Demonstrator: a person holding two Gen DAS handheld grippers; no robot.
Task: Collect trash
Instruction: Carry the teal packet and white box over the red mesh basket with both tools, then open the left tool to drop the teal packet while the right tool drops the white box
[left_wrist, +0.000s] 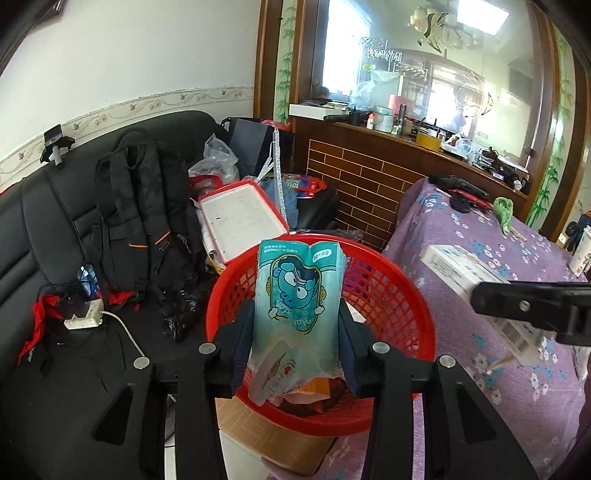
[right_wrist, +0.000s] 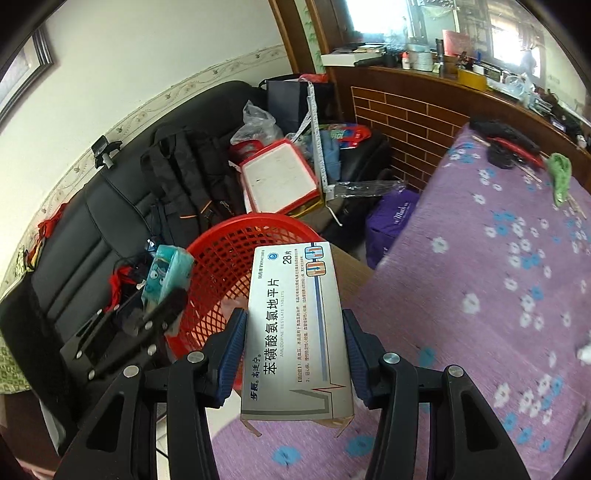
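Note:
My left gripper (left_wrist: 295, 325) is shut on a teal tissue pack with a cartoon face (left_wrist: 299, 302) and holds it over the red mesh basket (left_wrist: 391, 295). The basket holds some wrappers at its bottom. My right gripper (right_wrist: 293, 332) is shut on a white medicine box with Chinese print (right_wrist: 295, 328), held beside the basket (right_wrist: 221, 266) above the table edge. The left gripper with its teal pack (right_wrist: 168, 273) shows in the right wrist view; the right gripper's finger and the box (left_wrist: 476, 284) show in the left wrist view.
A table with a purple flowered cloth (right_wrist: 480, 277) lies to the right, with a green rag (right_wrist: 559, 170) and dark tools at its far end. A black sofa (left_wrist: 55, 221) on the left carries a black backpack (left_wrist: 140, 221), a red-rimmed tray (left_wrist: 240, 221) and bags. A cardboard box (left_wrist: 258, 432) sits under the basket.

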